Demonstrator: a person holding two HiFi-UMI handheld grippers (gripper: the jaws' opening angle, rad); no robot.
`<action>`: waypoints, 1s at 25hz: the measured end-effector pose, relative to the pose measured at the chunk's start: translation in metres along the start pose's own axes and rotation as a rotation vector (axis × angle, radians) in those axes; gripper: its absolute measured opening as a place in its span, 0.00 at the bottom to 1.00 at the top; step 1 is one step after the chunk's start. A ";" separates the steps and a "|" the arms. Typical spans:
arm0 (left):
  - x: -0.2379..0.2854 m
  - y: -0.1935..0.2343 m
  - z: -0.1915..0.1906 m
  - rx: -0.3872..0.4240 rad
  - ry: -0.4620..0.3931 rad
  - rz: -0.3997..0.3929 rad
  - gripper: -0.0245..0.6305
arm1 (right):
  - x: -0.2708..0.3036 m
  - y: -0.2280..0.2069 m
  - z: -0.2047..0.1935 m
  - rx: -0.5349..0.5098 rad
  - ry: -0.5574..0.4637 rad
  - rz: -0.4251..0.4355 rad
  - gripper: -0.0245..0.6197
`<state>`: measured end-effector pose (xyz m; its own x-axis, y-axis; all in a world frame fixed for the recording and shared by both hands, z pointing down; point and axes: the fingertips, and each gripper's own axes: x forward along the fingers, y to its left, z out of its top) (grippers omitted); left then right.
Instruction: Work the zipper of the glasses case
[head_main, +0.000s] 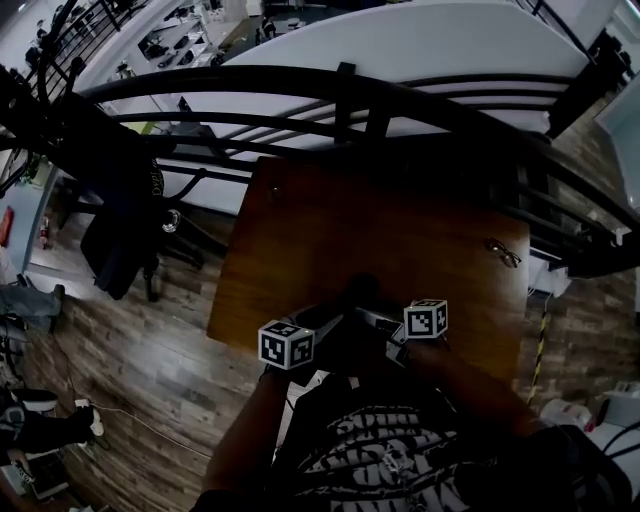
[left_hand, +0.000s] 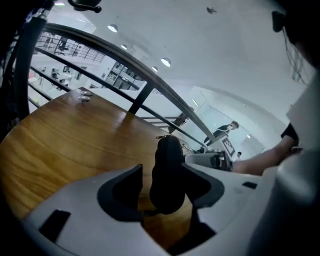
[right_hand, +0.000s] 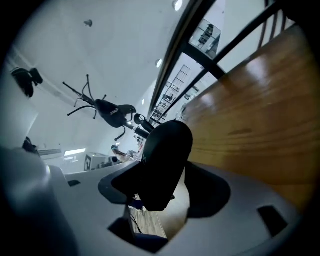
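Note:
A black glasses case (head_main: 360, 292) stands up between my two grippers, over the near edge of the wooden table (head_main: 330, 220). In the right gripper view the case (right_hand: 162, 160) fills the gap of my right gripper (right_hand: 162, 192), leaning on one pad and touching the other near its top. In the left gripper view the case (left_hand: 167, 170) sits between the jaws of my left gripper (left_hand: 162, 190), with a thin strip of wood showing beside one pad. A small zipper tab (left_hand: 161, 136) sticks out at the case's top. My left gripper (head_main: 335, 322) and right gripper (head_main: 378, 318) face each other.
A pair of glasses (head_main: 504, 252) lies at the table's right side. A curved dark railing (head_main: 340, 90) runs behind the table. An office chair with a dark jacket (head_main: 120, 220) stands to the left. My right gripper (left_hand: 212, 160) shows behind the case in the left gripper view.

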<state>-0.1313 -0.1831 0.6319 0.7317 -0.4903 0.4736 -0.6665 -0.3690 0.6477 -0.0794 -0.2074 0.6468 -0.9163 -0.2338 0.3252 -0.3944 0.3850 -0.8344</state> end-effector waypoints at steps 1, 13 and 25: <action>-0.004 -0.010 0.005 0.033 0.014 -0.024 0.40 | -0.005 0.012 0.002 -0.018 -0.011 0.019 0.47; -0.013 -0.091 0.016 0.373 0.143 -0.104 0.54 | -0.041 0.102 0.028 -0.127 -0.178 0.119 0.41; -0.049 -0.124 0.008 0.408 0.067 -0.197 0.58 | -0.036 0.180 0.009 -0.213 -0.240 0.340 0.37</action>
<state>-0.0859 -0.1192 0.5237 0.8490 -0.3321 0.4111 -0.5053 -0.7377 0.4477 -0.1170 -0.1379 0.4813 -0.9638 -0.2530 -0.0846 -0.1026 0.6444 -0.7578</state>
